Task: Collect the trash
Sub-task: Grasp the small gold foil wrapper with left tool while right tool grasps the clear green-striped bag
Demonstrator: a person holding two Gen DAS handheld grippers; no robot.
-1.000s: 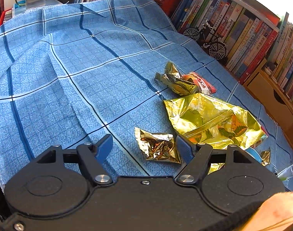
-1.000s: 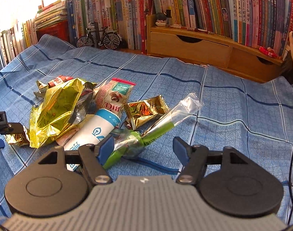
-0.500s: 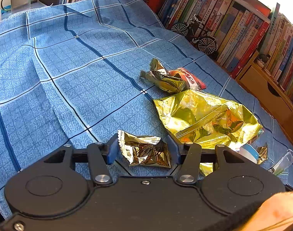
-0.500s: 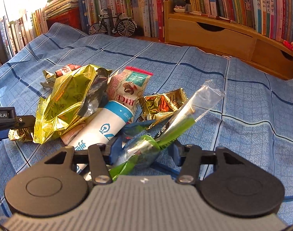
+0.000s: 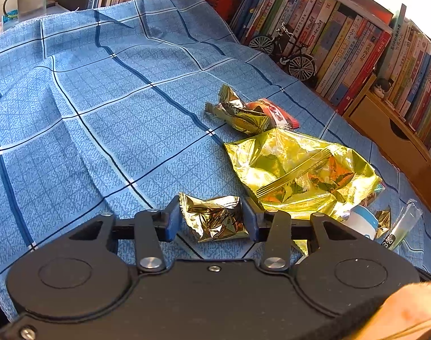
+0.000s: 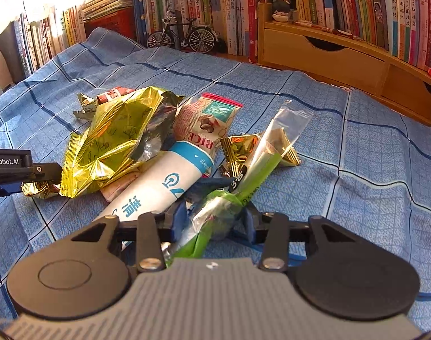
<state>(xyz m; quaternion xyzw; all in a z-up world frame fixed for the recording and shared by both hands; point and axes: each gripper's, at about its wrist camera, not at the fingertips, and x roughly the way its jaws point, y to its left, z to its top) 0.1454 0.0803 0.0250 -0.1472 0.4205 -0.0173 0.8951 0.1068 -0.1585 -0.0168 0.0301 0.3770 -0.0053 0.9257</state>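
Note:
On the blue checked cloth (image 5: 102, 113) lies a heap of trash. My left gripper (image 5: 212, 215) is closing, and its blue pads touch both sides of a small crumpled gold wrapper (image 5: 215, 221). The right wrist view shows this gripper (image 6: 25, 178) at the left edge. My right gripper (image 6: 215, 218) is closing too, with the bunched lower end of a green and clear plastic wrapper (image 6: 260, 167) squeezed between its pads. Beside them lie a big gold foil bag (image 5: 300, 170), a white and blue paper tube (image 6: 158, 187), a rice snack packet (image 6: 206, 124) and another gold wrapper (image 6: 238, 150).
A gold wrapper (image 5: 241, 113) and a red wrapper (image 5: 275, 113) lie further back. Rows of books, a model bicycle (image 5: 289, 53) and a wooden drawer unit (image 6: 328, 53) line the far edge. The cloth stretches bare to the left of the heap.
Both grippers' jaws have narrowed. The left one slid forward around the small gold wrapper. The right one moved onto the green and clear wrapper, which is now bunched between the pads.

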